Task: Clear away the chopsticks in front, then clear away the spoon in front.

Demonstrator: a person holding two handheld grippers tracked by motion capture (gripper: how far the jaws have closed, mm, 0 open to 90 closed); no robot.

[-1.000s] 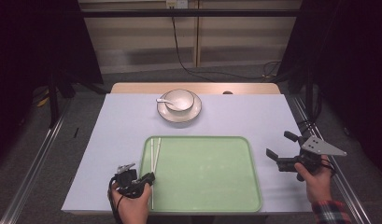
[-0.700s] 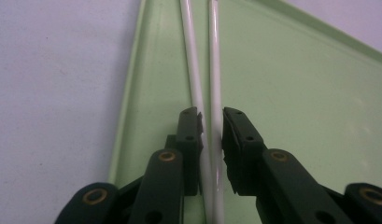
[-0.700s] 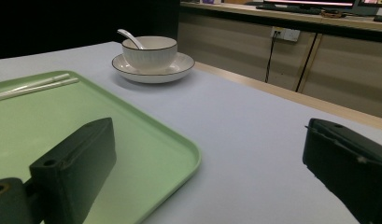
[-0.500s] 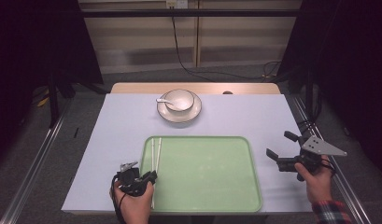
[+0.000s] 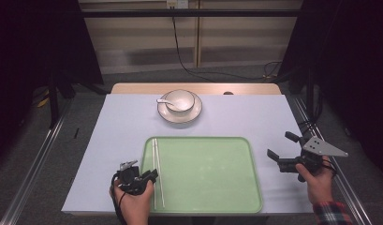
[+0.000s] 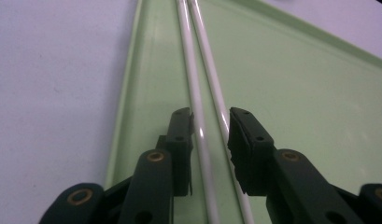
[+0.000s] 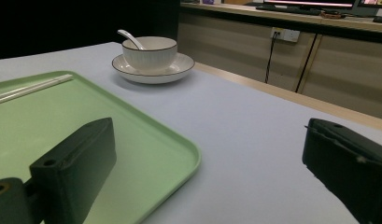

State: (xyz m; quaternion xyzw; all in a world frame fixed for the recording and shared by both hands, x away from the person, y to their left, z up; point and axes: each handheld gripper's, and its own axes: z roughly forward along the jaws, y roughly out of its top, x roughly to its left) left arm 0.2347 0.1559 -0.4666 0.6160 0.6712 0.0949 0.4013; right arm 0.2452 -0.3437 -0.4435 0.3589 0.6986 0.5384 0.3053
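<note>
The chopsticks (image 5: 156,168) lie side by side in the tray (image 5: 212,187), close along its 9 o'clock rim, with their long axis running from 6 to 12 o'clock across the table. The left gripper (image 5: 150,176) sits at their near end, at about 7 o'clock on the table, pointing along that same axis. In the left gripper view both sticks (image 6: 198,107) pass between the jaws and run straight away toward 12 o'clock; the jaws have just been opening and now stand a little apart. The pad at 9 o'clock (image 6: 183,135) looks just beside or barely touching one stick, while the other pad stands just clear of the second, so neither stick is squeezed. They appear to rest on the tray floor, let go rather than held.

The right gripper (image 5: 285,150) hangs well apart at 4 o'clock, just off the tray's 3 o'clock rim, jaws wide and empty. The bowl (image 5: 180,100), with its spoon (image 5: 163,101), stands on a plate (image 5: 195,112) at 12 o'clock beyond the tray.

The left hand (image 5: 133,204) is much the nearer to the sticks. Since jaws and sticks share one line, any withdrawal would best go straight back toward 6 o'clock or straight up, so as not to knock them askew.
</note>
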